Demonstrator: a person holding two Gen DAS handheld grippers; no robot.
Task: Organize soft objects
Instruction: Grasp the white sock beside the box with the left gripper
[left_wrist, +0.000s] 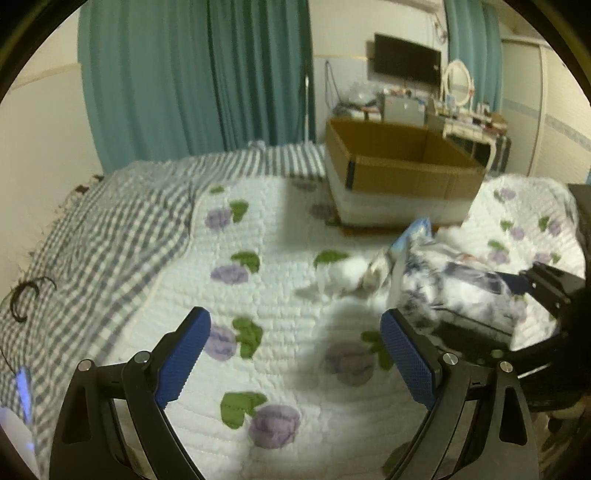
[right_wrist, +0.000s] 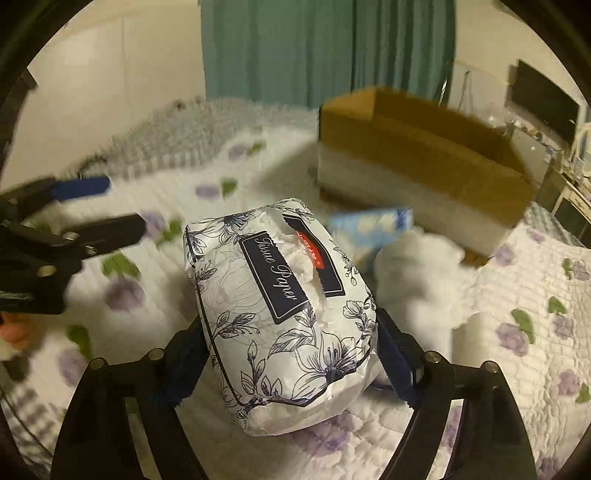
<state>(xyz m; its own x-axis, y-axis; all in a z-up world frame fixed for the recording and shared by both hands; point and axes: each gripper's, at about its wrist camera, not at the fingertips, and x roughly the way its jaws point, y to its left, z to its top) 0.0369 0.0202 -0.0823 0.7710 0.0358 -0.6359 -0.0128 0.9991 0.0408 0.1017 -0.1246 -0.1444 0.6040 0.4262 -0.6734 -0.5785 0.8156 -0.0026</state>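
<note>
On a quilted bed, short of an open cardboard box (right_wrist: 424, 162), the right gripper (right_wrist: 291, 354) straddles a floral pack (right_wrist: 284, 306) of tissue paper, its pads pressing the pack's two long sides near the end farthest from the box. The pack looks light and soft, a crinkly film wrapper over loose sheets (the top slit is already torn, with tissue puffing out), so it should squash rather than break; the film may slide, and a hold across the full middle of the sides seems safer than one near the slit or a corner. The pack points toward the box and lies between the jaws, which are closed on it. Between pack and box sit a blue pack (right_wrist: 373, 225) and white fluff (right_wrist: 417, 269), both near the box's front wall. The left gripper (left_wrist: 295, 354) hovers over bare quilt (left_wrist: 280, 236), farther from the box, its jaws spread and empty.
</note>
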